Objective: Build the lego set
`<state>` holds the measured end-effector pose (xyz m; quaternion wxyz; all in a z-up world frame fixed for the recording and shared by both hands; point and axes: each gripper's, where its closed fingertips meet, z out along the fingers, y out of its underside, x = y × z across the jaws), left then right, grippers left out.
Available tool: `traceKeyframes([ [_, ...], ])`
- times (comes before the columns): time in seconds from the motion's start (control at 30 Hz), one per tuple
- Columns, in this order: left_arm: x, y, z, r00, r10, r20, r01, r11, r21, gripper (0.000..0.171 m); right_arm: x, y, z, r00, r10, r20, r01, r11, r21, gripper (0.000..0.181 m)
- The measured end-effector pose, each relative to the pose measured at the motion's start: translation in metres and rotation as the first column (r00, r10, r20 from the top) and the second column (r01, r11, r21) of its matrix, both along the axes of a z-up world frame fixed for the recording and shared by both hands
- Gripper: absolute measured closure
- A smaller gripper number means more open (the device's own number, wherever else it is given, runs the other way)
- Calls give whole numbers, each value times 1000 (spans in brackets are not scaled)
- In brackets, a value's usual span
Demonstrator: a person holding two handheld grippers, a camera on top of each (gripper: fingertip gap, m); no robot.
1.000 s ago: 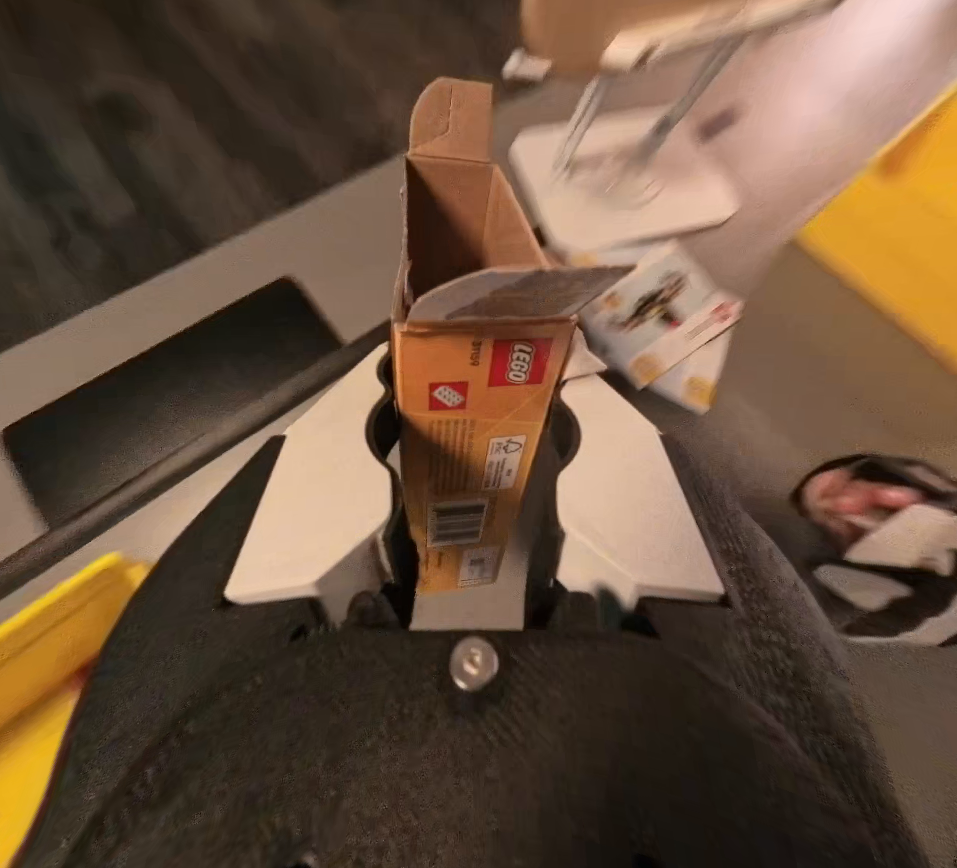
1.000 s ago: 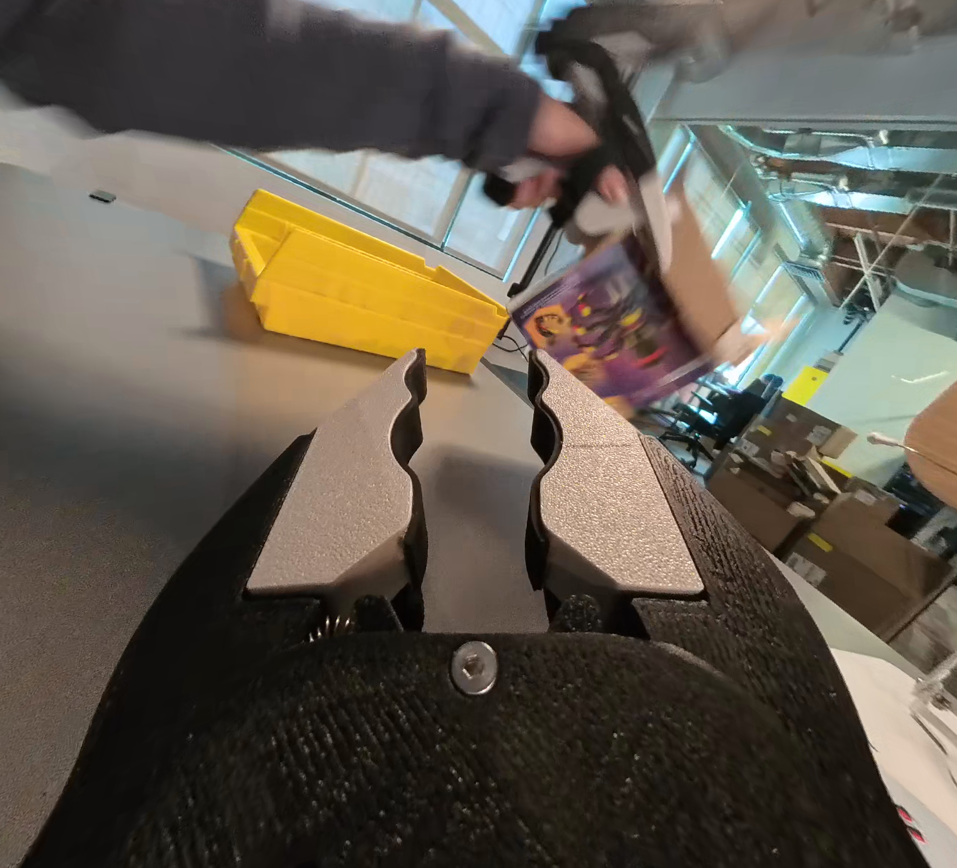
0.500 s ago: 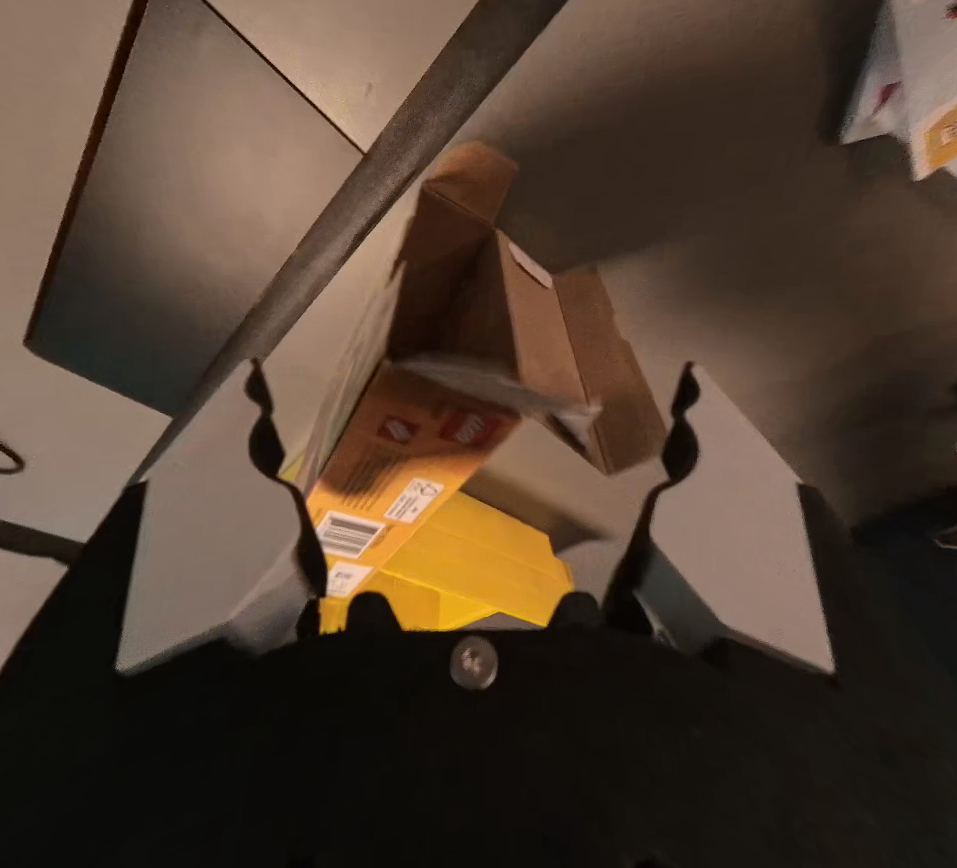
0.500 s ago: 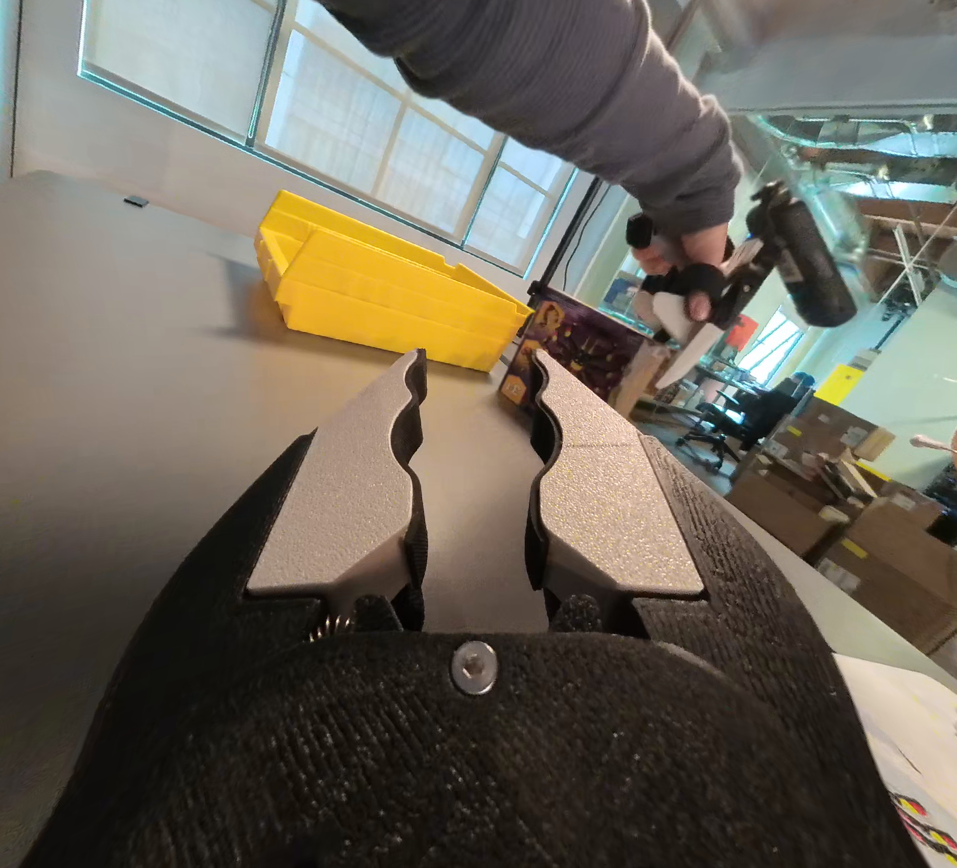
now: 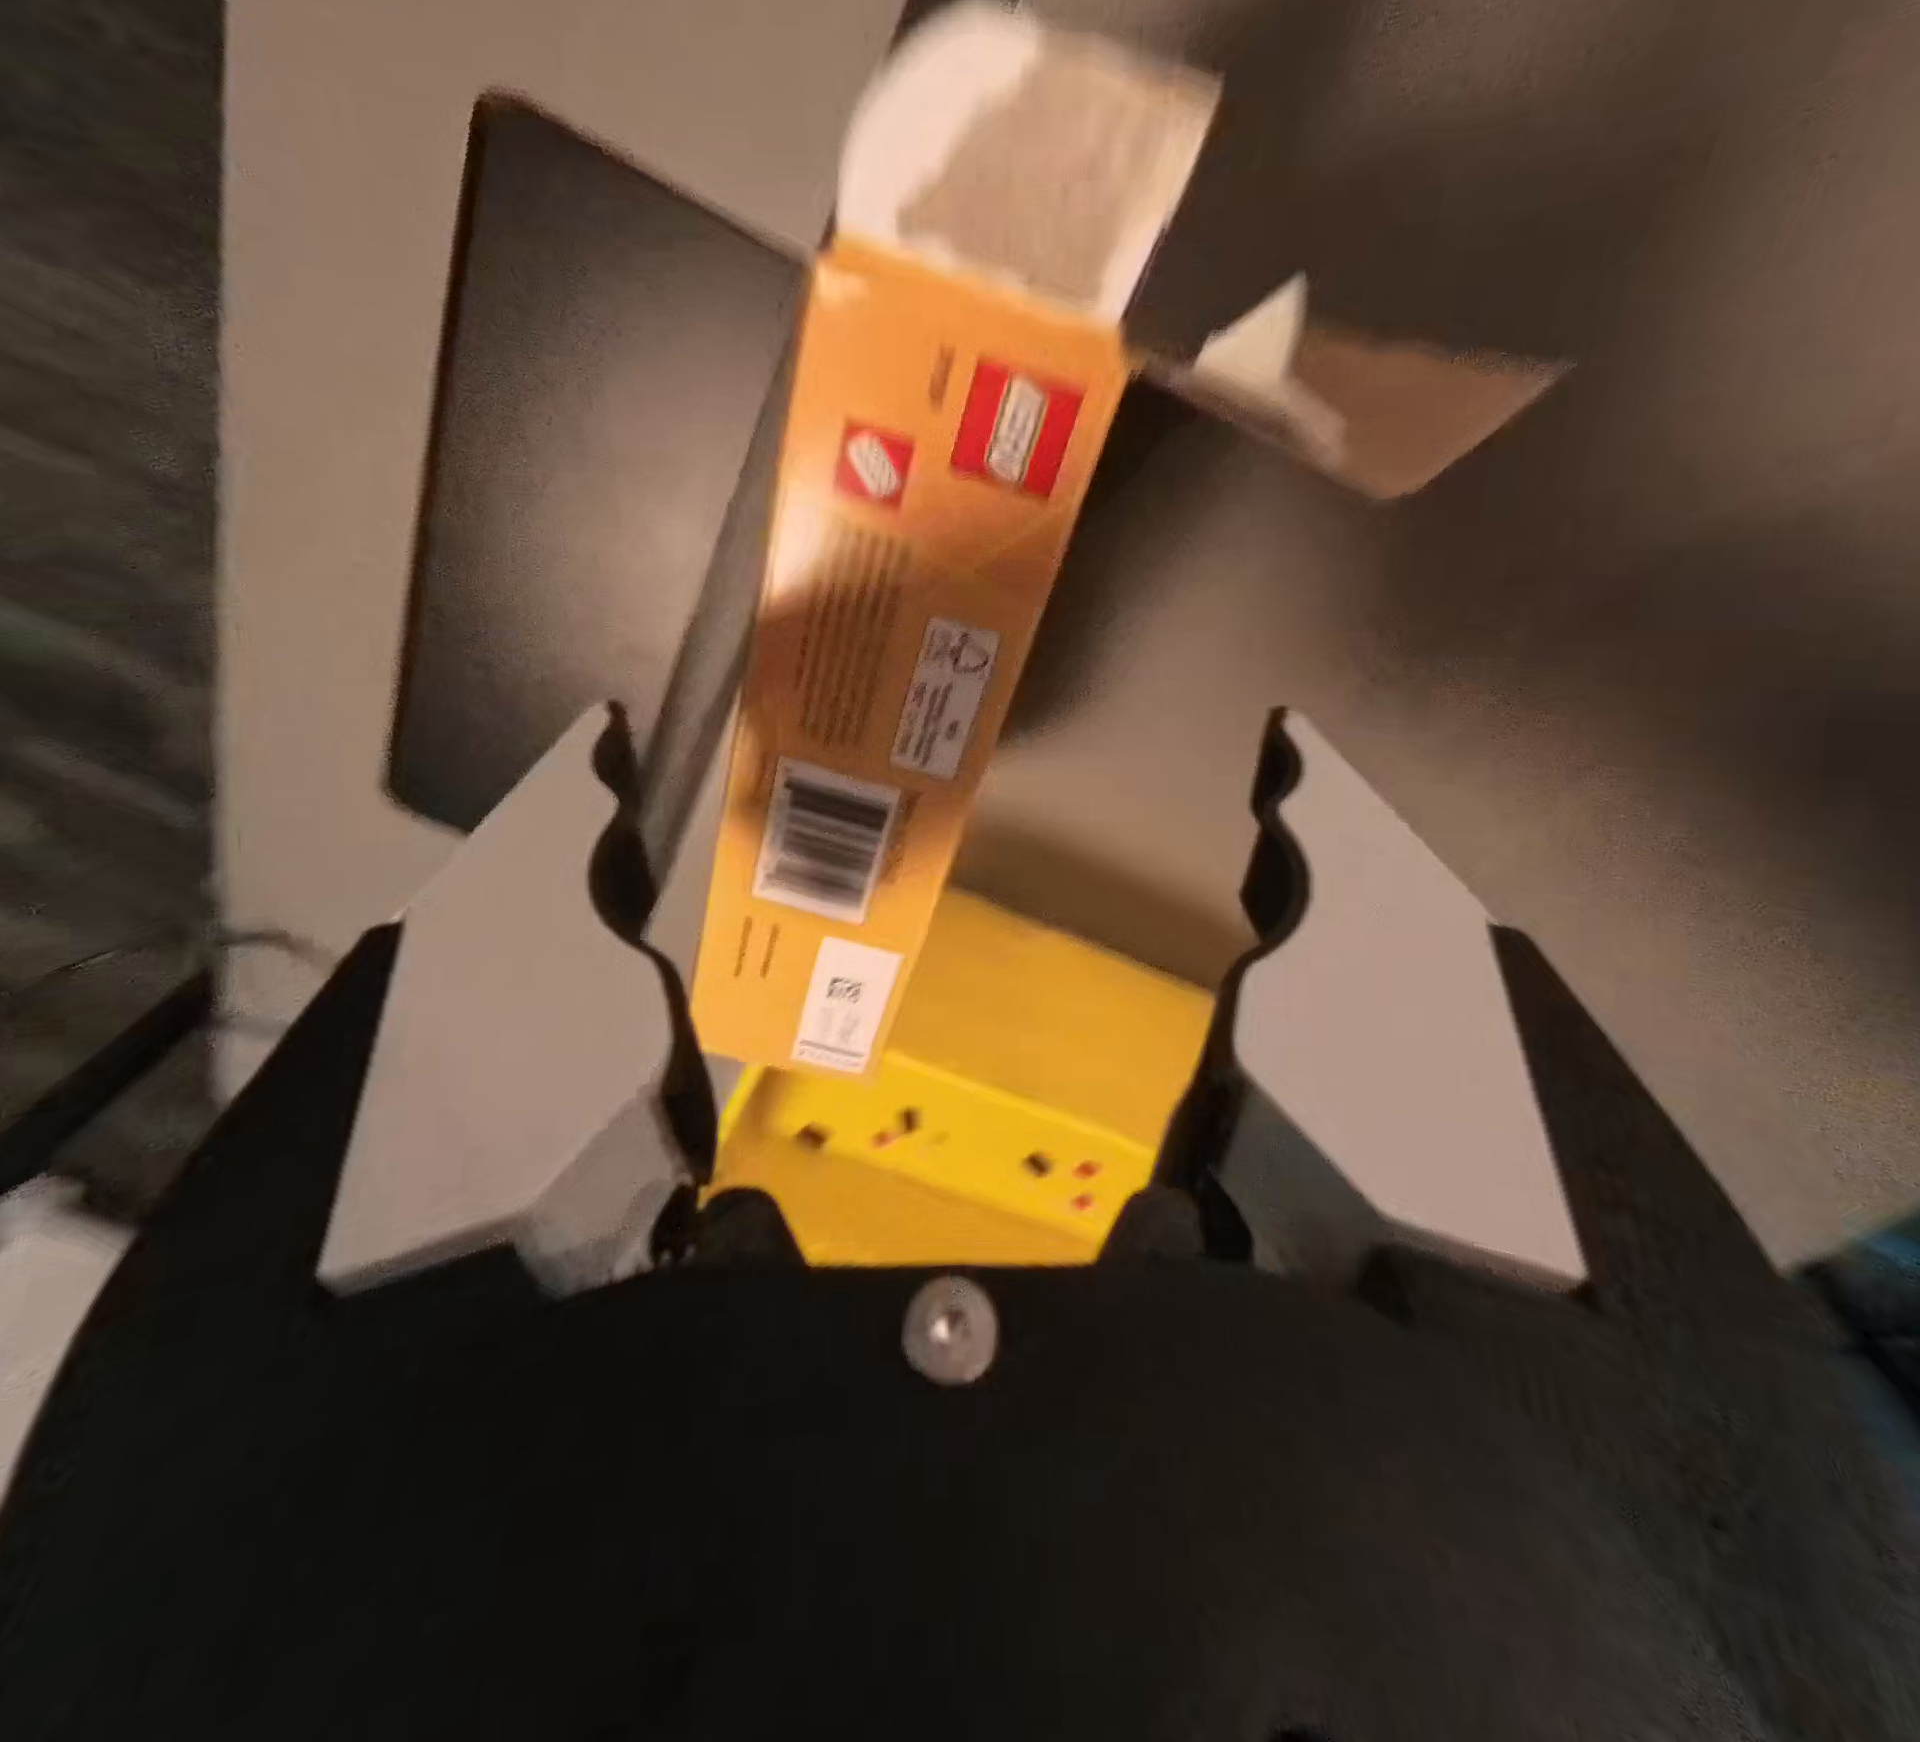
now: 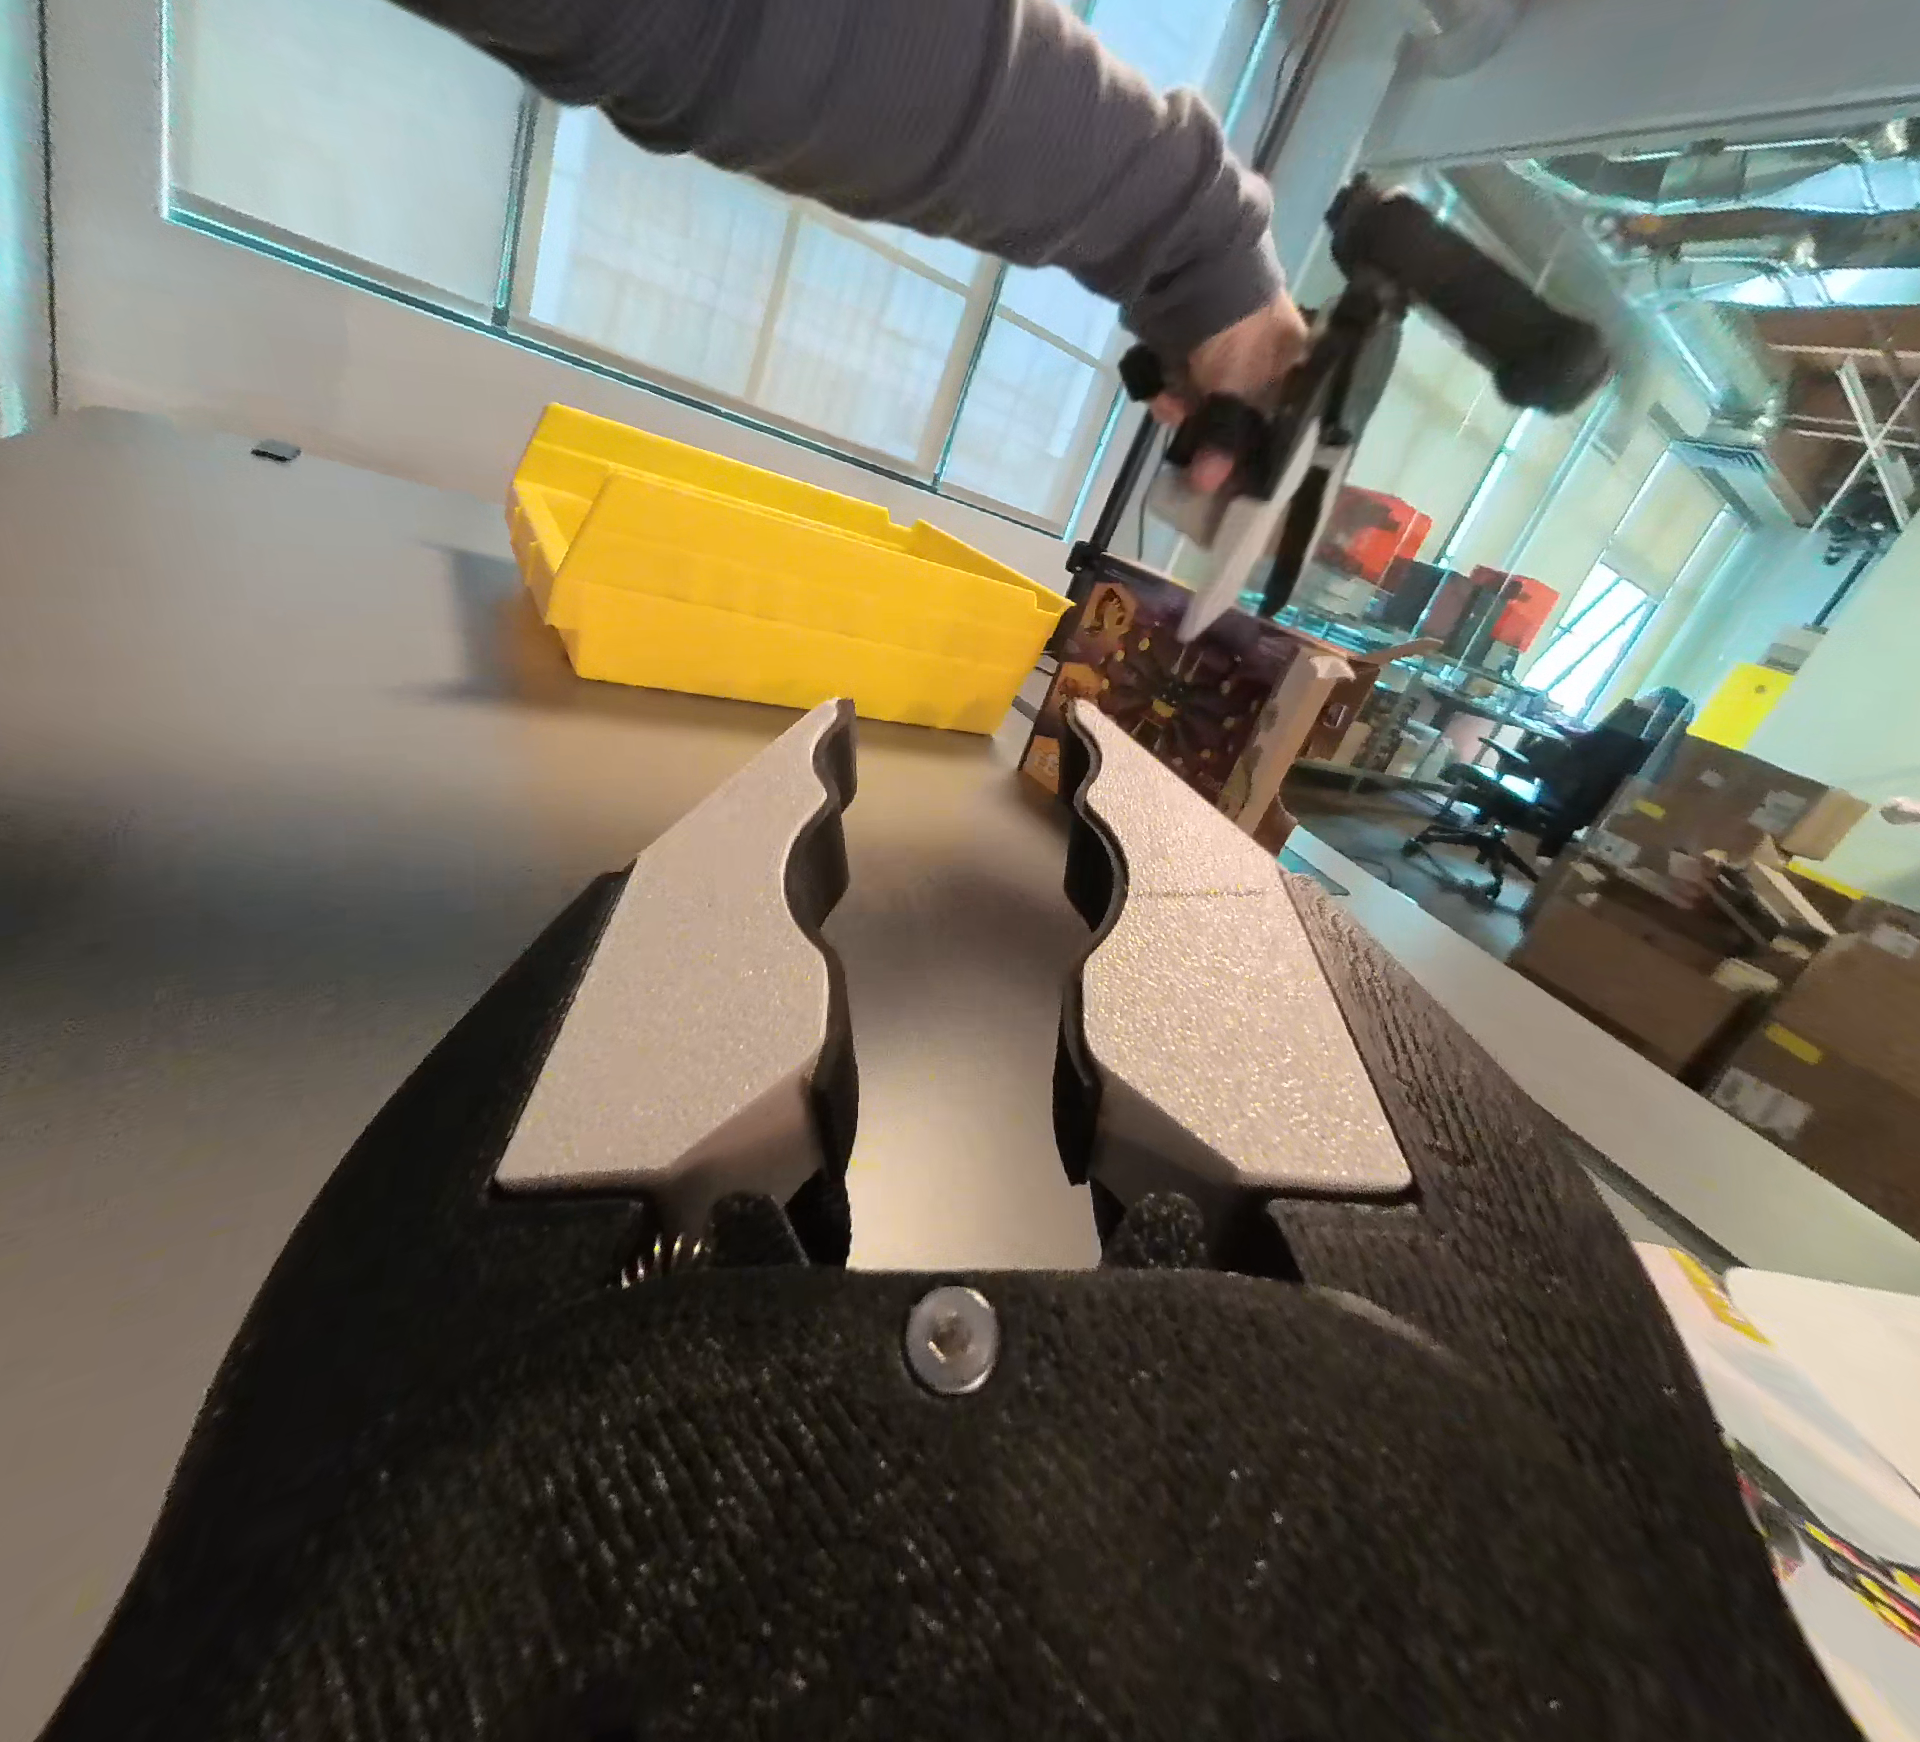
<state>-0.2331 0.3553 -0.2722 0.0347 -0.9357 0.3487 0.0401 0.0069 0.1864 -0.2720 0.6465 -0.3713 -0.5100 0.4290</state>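
On the left of the right wrist view, a yellow bin (image 6: 790, 622) sits on the grey worktop (image 6: 260, 757). Just to its right lies the opened lego box (image 5: 904, 653), on the worktop by the far edge. In the left wrist view its long axis runs away from the camera, tilted slightly right, the torn-open end with loose flaps pointing far and the closed end near the bin (image 5: 997, 1100). The left hand-held gripper (image 5: 940, 736) hovers above it, spread wide, grasping nothing; the box lies between the fingers without visible contact. The right hand-held gripper (image 6: 961, 736) sits low over the worktop, partly open and empty. A grey sleeve (image 6: 831, 30) reaches across above.
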Motion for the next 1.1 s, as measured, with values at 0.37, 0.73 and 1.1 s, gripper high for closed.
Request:
traceKeyframes([
  [0.37,-4,66,31,780,179,-599,408,581,705,120,0,0,-1,1000,2,4,-2,1000,0,143],
  [0.73,64,-40,-42,967,243,77,-195,508,839,60,14,25,12,991,-113,-74,112,993,-24,143],
  [1.1,125,-103,5,895,-115,431,-441,-86,893,88,29,78,10,917,-393,-66,393,919,-20,145],
])
